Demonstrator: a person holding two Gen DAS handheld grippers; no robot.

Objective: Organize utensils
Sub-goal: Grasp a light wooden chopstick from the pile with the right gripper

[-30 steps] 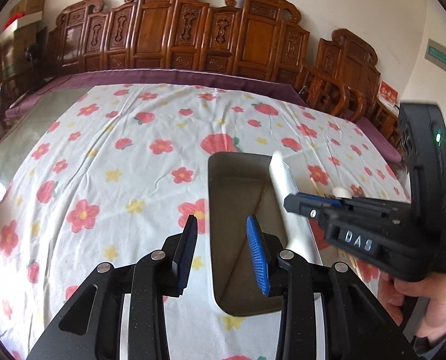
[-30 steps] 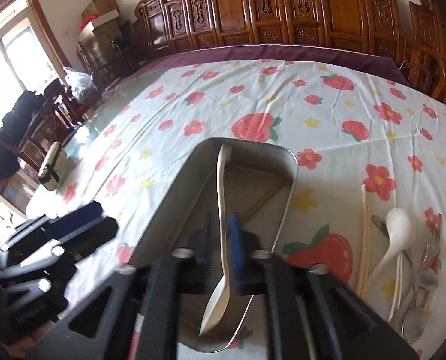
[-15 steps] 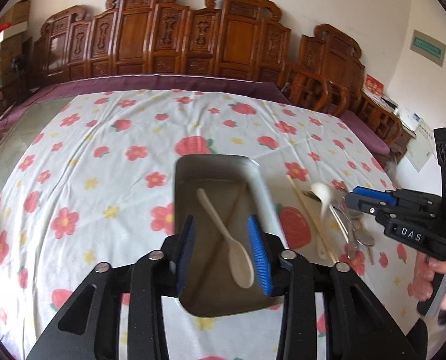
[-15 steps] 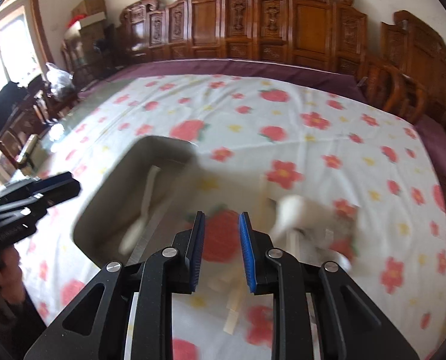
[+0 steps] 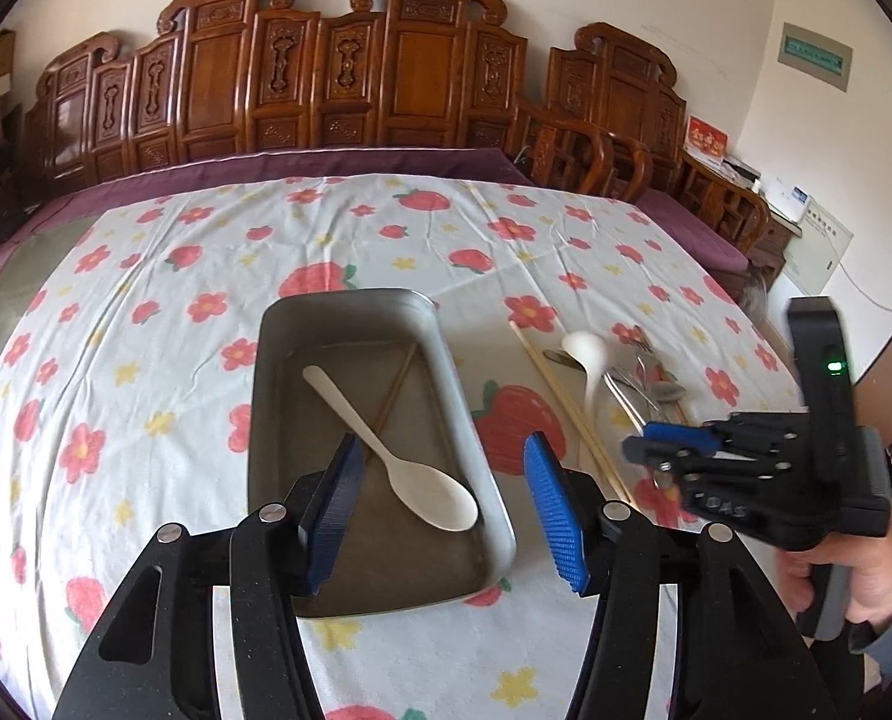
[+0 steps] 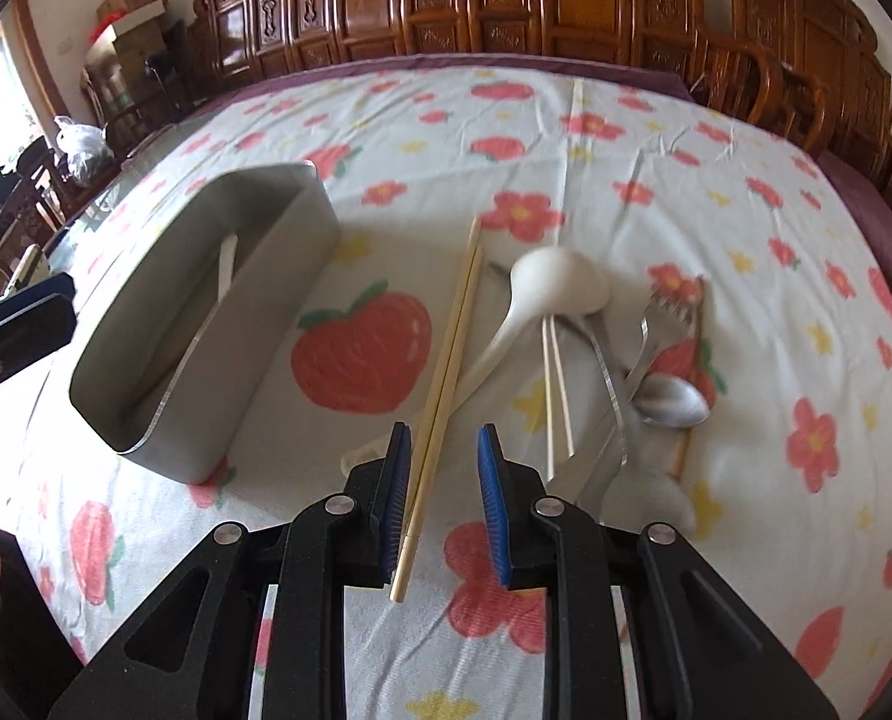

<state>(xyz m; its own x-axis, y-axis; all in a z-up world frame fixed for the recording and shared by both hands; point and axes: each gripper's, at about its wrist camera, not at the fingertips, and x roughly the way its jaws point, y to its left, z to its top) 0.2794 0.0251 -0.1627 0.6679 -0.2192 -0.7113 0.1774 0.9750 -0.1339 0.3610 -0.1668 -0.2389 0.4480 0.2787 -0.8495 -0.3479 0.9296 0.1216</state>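
Observation:
A metal tray (image 5: 464, 396) (image 6: 278, 312) sits on the flowered cloth and holds a cream wooden spoon (image 5: 386, 456) and a thin brown chopstick (image 5: 395, 384). My left gripper (image 5: 443, 504) is open and empty above the tray's near end. To the tray's right lie a pair of light chopsticks (image 6: 446, 360) (image 5: 566, 408), a white ladle spoon (image 6: 542, 294) (image 5: 587, 354), thinner sticks (image 6: 557, 384), a metal fork (image 6: 650, 336) and metal spoons (image 6: 671, 399). My right gripper (image 6: 443, 468) is open and empty, low over the chopsticks' near end; it also shows in the left wrist view (image 5: 674, 444).
The table has a white cloth with red flowers (image 5: 146, 360). Carved wooden chairs (image 5: 338, 78) line its far edge and right side. A person's hand (image 5: 854, 576) holds the right gripper's handle.
The right gripper let go of the cream spoon into the tray and swung right to the pile of utensils. The left gripper opened wider and shifted its view right.

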